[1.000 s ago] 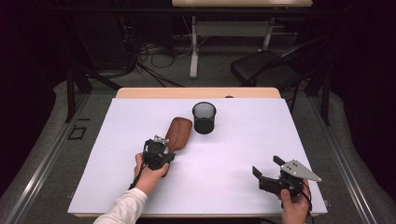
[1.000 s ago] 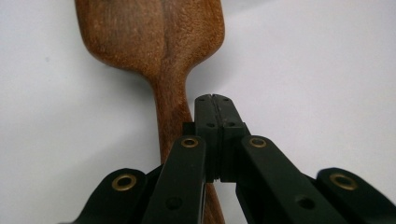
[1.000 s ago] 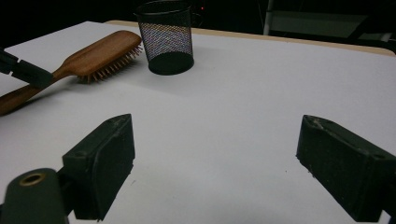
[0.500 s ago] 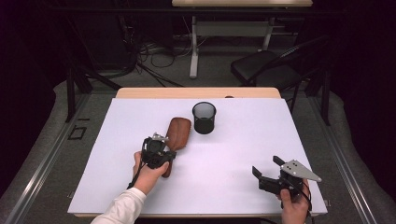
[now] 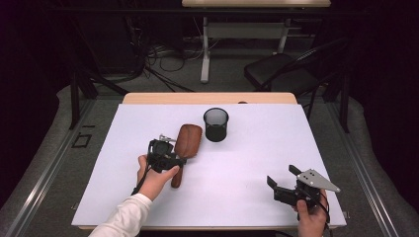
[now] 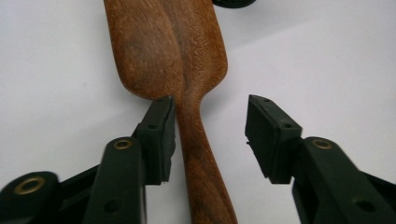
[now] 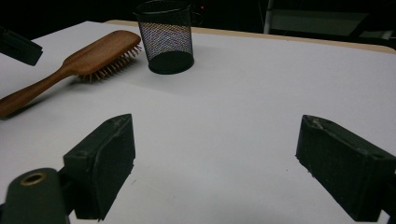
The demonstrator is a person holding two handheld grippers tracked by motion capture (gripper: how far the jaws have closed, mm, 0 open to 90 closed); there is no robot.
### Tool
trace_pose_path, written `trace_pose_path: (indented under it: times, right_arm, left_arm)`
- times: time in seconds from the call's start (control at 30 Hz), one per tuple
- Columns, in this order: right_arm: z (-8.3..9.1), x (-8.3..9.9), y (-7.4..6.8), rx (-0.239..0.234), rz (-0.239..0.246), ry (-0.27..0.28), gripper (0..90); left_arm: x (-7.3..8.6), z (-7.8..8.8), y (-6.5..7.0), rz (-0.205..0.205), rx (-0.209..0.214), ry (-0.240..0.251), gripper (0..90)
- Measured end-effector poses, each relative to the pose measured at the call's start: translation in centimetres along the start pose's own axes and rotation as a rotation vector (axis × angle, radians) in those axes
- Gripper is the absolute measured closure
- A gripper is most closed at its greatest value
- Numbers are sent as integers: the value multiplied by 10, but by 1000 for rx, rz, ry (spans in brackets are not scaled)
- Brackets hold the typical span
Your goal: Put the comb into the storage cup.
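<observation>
White table [image 5: 257, 197]; left gripper [image 6: 210, 135] jaws apart straddling hairbrush [image 6: 187, 93] handle, poised to clamp; right gripper [image 7: 215, 163] jaws apart, idle, mesh cup [image 7: 166, 37] ahead.

Left tongs [image 5: 174, 154] slightly nearer brush handle [image 5: 177, 177]

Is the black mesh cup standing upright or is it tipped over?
Upright. The mesh cup stands on its base on the white table, open rim up, beside the hairbrush.
</observation>
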State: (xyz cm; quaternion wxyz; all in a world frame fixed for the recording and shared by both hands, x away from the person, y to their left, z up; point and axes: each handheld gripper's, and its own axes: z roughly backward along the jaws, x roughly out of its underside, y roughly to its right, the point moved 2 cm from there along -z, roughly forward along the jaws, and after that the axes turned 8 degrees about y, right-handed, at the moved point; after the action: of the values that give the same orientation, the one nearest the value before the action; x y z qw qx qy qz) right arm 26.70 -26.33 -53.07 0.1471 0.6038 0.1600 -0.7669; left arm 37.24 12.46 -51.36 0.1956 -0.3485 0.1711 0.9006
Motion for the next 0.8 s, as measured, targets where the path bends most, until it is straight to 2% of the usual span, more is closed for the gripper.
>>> trace_pose_path:
  times: [0.17,0.37,0.57,0.8]
  right_arm:
    - [0,0,0,1,1,0,115]
    - [0,0,1,2,-1,3,116]
    - [0,0,1,2,2,-2,116]
    - [0,0,1,3,1,2,117]
  left_arm:
    - [-2,-6,-3,15,-2,-53,498]
    - [-2,-12,-4,50,-2,-89,500]
    - [-4,-20,-4,49,-15,-113,500]
    - [-1,-30,-3,27,-42,-159,500]
